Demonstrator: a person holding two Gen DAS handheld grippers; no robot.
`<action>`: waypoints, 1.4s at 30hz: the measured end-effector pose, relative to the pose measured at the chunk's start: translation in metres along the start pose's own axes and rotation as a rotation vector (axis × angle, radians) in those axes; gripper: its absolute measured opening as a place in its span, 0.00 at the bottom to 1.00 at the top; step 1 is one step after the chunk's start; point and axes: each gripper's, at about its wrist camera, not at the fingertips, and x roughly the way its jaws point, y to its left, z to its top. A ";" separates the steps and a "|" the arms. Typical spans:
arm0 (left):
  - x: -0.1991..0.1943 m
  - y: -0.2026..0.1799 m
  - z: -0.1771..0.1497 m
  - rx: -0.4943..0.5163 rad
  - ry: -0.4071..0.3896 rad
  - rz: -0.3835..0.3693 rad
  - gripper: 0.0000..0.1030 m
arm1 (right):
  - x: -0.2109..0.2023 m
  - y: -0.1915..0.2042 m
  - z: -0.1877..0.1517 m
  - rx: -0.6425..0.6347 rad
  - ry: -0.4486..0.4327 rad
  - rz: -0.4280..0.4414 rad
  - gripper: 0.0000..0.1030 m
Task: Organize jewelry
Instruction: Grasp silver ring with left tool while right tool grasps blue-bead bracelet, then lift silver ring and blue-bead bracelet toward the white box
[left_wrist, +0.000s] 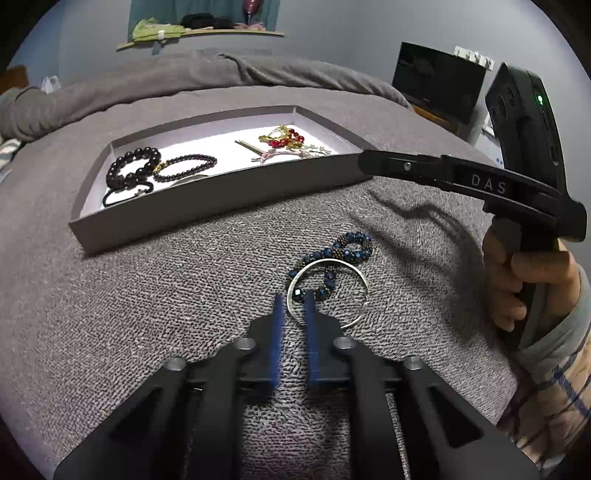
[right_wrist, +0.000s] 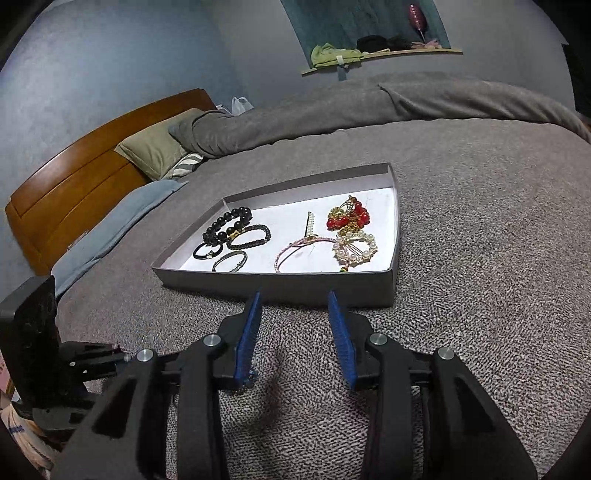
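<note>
Shiny metal bangle (left_wrist: 328, 291), glossy blue beads (left_wrist: 345, 249) — matt cardboard tray (left_wrist: 221, 199), rough woven blanket (left_wrist: 166, 288)

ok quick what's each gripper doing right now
Left gripper: fingers partly open, straddling the rim of the silver bangle on the bedspread, not yet shut on it.
Right gripper: open, holding nothing, in front of the gray tray.

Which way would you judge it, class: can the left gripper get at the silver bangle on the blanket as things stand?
Probably yes. The left gripper already has its open fingers either side of the silver bangle's near rim, nothing between; only the blue beaded bracelet tangles through it.
</note>
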 end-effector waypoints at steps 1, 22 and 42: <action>-0.001 0.000 -0.001 0.001 -0.003 0.000 0.08 | 0.000 0.000 0.000 -0.001 0.001 0.002 0.37; -0.039 0.072 -0.009 -0.131 -0.054 0.177 0.27 | 0.016 0.045 -0.023 -0.187 0.154 0.107 0.53; -0.019 0.049 -0.016 -0.064 -0.009 0.138 0.50 | 0.026 0.056 -0.032 -0.266 0.221 0.057 0.20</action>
